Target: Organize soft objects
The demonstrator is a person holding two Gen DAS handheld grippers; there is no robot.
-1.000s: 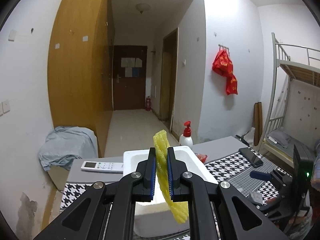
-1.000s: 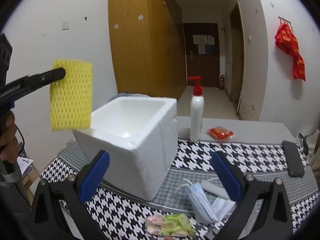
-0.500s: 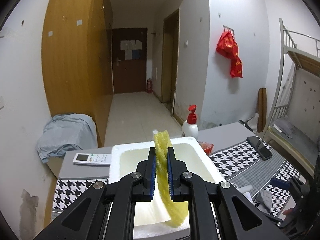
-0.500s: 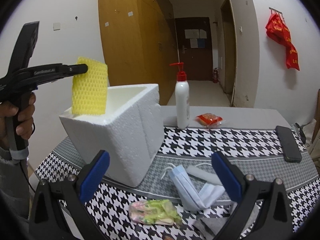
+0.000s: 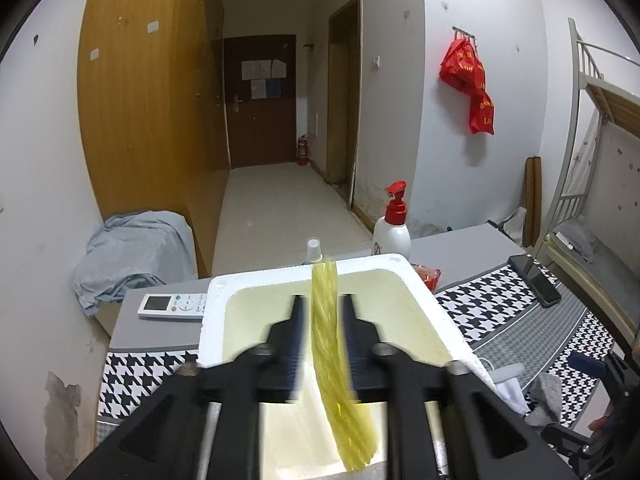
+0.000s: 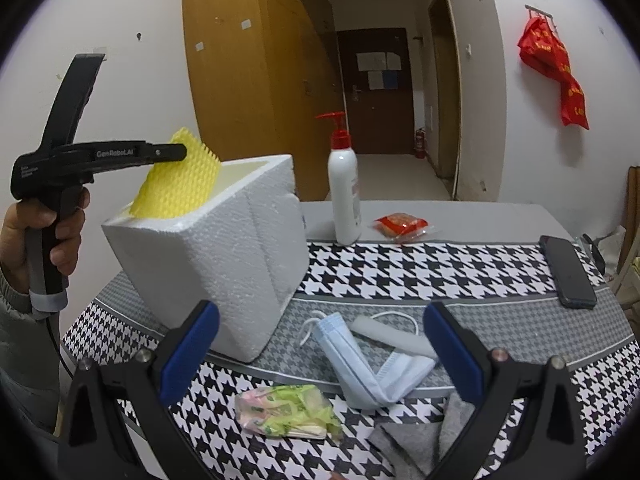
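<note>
The yellow sponge (image 5: 329,336) is being lowered into the white foam box (image 6: 224,248) near the bench's left edge, between the parted left gripper (image 5: 322,334) fingers. The right gripper (image 6: 320,356) is being held wide apart above a face mask (image 6: 360,364).

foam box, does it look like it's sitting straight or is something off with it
The foam box looks tilted, but fisheye distortion may explain that. It appears intact, the yellow sponge partly inside. Nothing is spilled.

pump bottle (image 6: 344,184) | phone (image 6: 568,270) | remote (image 5: 172,306) | red packet (image 6: 402,226)
</note>
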